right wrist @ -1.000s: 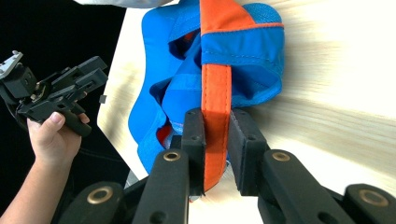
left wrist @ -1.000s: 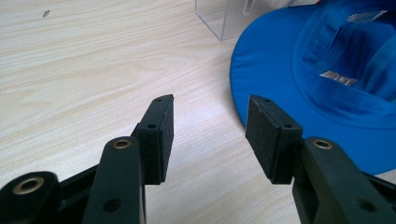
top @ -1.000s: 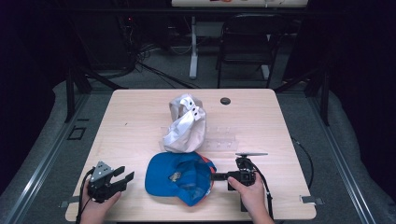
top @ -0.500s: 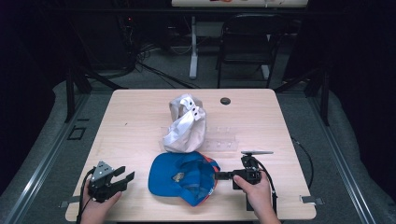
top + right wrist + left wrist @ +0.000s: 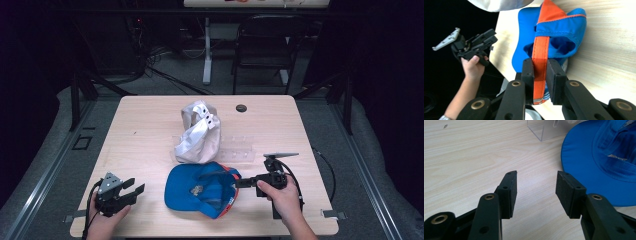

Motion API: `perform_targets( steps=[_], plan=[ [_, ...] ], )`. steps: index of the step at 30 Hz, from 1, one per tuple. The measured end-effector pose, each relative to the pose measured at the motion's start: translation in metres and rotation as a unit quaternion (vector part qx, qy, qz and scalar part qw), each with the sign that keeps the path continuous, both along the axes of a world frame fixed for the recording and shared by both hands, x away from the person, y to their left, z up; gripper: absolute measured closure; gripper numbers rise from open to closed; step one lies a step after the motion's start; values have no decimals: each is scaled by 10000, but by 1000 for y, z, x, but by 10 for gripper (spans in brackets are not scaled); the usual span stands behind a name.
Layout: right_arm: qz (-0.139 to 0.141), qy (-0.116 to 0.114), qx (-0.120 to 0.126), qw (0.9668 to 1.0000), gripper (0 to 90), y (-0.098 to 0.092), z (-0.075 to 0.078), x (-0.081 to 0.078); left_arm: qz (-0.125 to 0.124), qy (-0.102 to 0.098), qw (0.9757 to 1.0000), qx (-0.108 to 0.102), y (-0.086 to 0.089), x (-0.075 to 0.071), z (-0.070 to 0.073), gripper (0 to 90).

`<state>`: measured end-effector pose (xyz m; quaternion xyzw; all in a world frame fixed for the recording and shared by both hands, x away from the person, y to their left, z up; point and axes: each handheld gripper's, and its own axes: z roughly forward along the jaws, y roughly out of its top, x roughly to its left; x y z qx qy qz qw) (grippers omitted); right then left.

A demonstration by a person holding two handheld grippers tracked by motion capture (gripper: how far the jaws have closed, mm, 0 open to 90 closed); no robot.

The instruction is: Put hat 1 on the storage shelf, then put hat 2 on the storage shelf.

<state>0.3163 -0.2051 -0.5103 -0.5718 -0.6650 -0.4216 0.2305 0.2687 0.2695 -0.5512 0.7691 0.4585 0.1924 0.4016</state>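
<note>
Both grippers are black. The left gripper (image 5: 134, 189) carries a grey three-cornered plate (image 5: 109, 180) on top and trails a black cable (image 5: 90, 210) at the lower left of the high view. Its flat pads (image 5: 510, 192) show small screw holes, with brass-ringed pivots (image 5: 489, 197) behind. The right gripper (image 5: 540, 80) has the same brass rings. The forearms are bare.

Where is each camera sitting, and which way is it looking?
High view: above the person's side, looking forward and down on the table; both hands show, the left tool open, the right tool at the cap.
Left gripper view: on the left tool, looking low across the table at the cap's brim; its two open jaws show.
Right gripper view: on the right tool, shut on the cap's orange strap; the left hand shows farther off.
Shared: all see the cap.
</note>
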Motion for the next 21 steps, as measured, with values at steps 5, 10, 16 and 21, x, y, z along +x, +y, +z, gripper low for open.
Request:
perform_targets(
  steps=[5,10,16,21],
  plan=[
    [-18,44,46,10000,777,-2,8,1,-4,2,10000,-21,0,0,0,522],
    [98,121,283,9995,778,-5,18,2,-41,40,10000,19,-2,0,0,523],
    [102,112,264,9995,778,-9,30,3,-45,45,10000,32,0,0,1,522],
    [84,109,246,9996,779,-12,39,4,-39,2,10000,-12,-2,1,0,523]
  ],
)
